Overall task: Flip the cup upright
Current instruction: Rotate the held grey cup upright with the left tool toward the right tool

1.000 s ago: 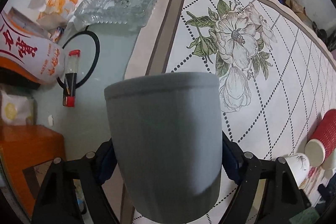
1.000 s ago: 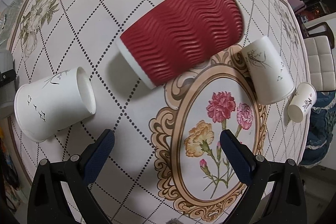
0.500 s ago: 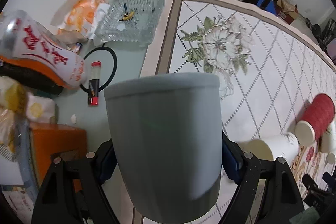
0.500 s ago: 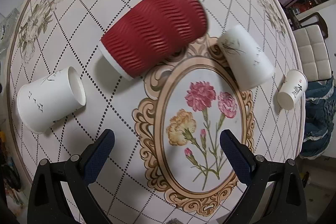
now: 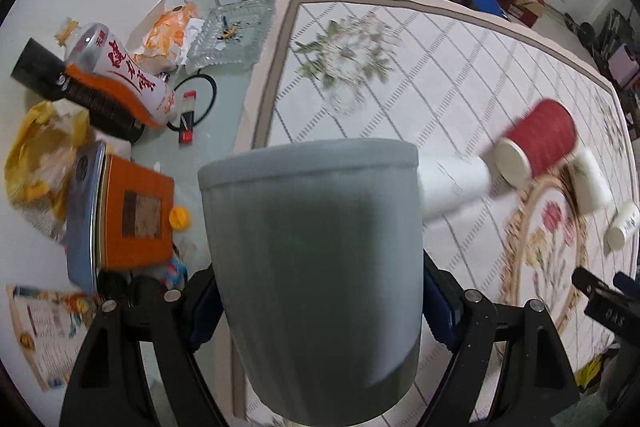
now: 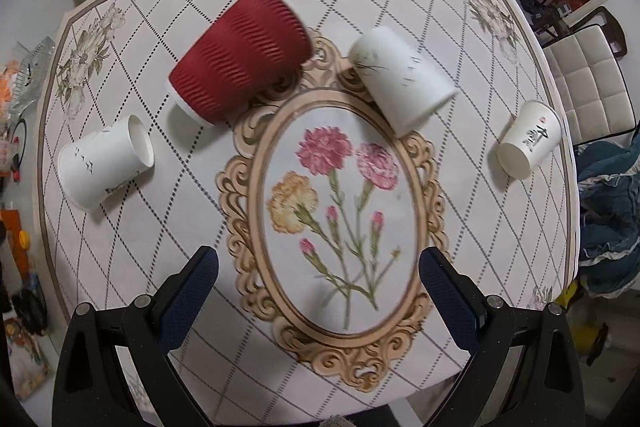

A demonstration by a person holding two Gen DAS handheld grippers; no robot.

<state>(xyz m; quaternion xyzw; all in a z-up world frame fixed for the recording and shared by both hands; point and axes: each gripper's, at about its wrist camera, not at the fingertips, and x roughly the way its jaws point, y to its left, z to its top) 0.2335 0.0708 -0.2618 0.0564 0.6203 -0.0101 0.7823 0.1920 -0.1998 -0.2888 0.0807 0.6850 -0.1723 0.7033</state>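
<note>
Floral tablecloth (image 6: 472, 187) under both my cameras, cups scattered on their sides.

My left gripper (image 5: 316, 303) is clamped on the grey cup (image 5: 316, 267), flat end toward the lens top, held off the cloth; my right gripper (image 6: 318, 291) hangs above the carnation oval, jaws spread wide, nothing between them; red ribbed cup (image 6: 240, 63) lies at 11 o'clock, one white cup (image 6: 106, 163) at 9, another white cup (image 6: 404, 83) at 1, small printed cup (image 6: 528, 139) at 3.
</note>
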